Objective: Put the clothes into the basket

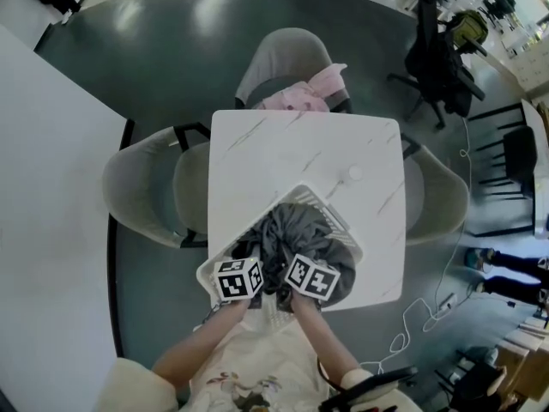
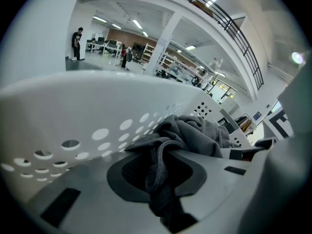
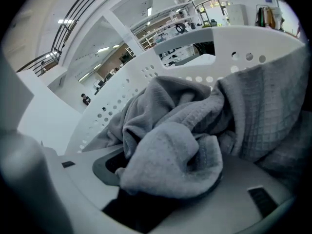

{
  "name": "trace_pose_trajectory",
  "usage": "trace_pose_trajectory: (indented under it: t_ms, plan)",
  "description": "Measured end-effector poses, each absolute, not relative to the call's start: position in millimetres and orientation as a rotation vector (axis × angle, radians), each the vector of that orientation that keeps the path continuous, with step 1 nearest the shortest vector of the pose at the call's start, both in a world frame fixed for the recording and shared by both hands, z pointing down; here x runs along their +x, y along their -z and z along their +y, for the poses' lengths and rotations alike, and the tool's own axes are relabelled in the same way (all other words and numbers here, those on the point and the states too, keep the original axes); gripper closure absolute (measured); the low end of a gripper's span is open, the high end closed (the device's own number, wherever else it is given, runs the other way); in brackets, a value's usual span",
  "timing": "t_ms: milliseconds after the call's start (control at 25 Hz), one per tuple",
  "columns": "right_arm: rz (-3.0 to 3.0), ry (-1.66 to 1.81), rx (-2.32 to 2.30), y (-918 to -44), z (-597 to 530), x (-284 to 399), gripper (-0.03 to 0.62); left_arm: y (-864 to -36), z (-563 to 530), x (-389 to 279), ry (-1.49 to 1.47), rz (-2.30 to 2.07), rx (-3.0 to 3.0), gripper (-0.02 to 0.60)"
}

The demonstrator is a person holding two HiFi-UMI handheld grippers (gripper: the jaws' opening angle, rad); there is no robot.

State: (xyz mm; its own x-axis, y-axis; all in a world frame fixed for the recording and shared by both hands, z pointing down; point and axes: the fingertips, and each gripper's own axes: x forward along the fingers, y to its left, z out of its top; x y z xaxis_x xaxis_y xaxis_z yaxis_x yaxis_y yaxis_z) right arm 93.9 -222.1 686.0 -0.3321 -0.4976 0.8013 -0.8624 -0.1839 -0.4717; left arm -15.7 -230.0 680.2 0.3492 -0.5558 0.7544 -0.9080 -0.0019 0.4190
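so the white basket sits at the near edge of the table, turned corner-on to the person, and the grey garment is already heaped inside it, which is where the task wants it. both grippers are down at the near rim, side by side.

the left gripper is clenched on a thin dark fold of that garment. you can see the strip of cloth running straight down between the jaws, with the basket's perforated wall right behind it. the right gripper is clamped on a much fatter wad of the same garment, so its jaws stand wider just because there's more fabric bunched in there.

my guess on the why: holding it at two spots lets the person steer a floppy thing over the rim without a sleeve trailing out, and both grips sit low inside the basket so the cloth drops in rather than over the edge. looks to me like the letting-go step is next, not done yet.

there's also a pink garment draped on the chair at the far side of the table, well apart from the basket, so i'd say the job's only partly through.
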Motion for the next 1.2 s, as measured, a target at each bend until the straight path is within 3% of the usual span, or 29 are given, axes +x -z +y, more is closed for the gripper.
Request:
trace_pose_trajectory:
  t_ms: [720,1200]
  plan:
    - [-1.583,-1.671,1.506,-742.3,-222.5,95.8,0.330,-730.8,-231.1,-18.3,-0.599,-1.361,1.537,0.508]
    - [-1.433,-1.675,1.620,-729.2,-215.9,112.6,0.259,-720.6,-224.5,-24.6,-0.725,-1.412,1.564,0.486]
